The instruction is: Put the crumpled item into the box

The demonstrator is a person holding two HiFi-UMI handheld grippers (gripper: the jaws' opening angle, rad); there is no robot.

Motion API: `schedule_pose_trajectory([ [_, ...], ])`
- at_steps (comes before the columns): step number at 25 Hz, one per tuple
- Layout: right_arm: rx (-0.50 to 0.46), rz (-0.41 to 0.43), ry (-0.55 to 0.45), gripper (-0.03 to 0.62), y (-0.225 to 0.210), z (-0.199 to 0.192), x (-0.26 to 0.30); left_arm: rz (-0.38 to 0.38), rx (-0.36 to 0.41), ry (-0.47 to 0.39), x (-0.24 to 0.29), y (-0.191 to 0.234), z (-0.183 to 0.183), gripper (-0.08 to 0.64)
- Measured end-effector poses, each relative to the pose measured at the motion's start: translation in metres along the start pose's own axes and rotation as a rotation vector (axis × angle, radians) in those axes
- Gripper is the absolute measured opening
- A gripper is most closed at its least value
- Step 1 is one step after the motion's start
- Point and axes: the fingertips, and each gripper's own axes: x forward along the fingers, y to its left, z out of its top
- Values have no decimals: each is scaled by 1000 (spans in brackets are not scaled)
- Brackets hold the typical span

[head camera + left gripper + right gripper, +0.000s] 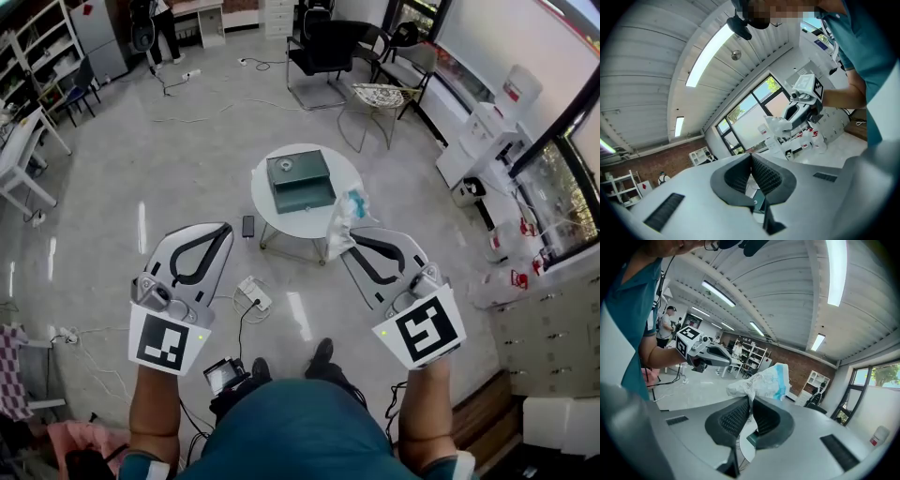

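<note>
**Crumpled item point(761, 383) pinched in the right gripper point(750, 401), outside the box point(300, 183)**

At the left, the left gripper point(223, 230) hangs over the grey floor, left of the round white table point(272, 214). Its own view shows the jaws pressed together with nothing between them. A small dark flat thing point(247, 226) lies by the table's left rim; whether it rests on the tabletop or on the floor below is hard to tell from the head view.

The dark green box sits on the middle of the table.

Just right of the box, over the table's right rim, is the crumpled item, a white wad with a light blue patch. The right gripper's jaws are clamped on its lower part, and the bulk of it sticks out past the jaw tips. The item is beside the box, not in it. The right gripper reaches in from the lower right, held by the person's right hand.
</note>
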Motion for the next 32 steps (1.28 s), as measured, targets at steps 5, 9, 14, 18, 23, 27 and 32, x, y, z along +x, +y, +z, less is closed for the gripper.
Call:
schedule_pose_trajectory([
  [5,-15,81,-54,51,-53,-33,3,58,2,69,56,-11,11,18],
  [9,-26,129,-93,51,-91,-57,-3,99,7,108,94,-27,24,20],
  [14,-35,190,-129,51,-122,-87,-5,146,3,164,128,-45,31,20],
  [18,-31,217,-153,51,-131,-90,-4,163,2,198,133,-48,32,18],
  [23,-12,214,-133,51,-139,-104,2,148,-6,184,154,-45,25,20],
  [27,7,176,-81,51,-154,-112,20,90,-20,144,181,-27,8,18],
  [32,43,96,-23,51,-193,-116,54,11,-22,71,227,14,-10,19],
])
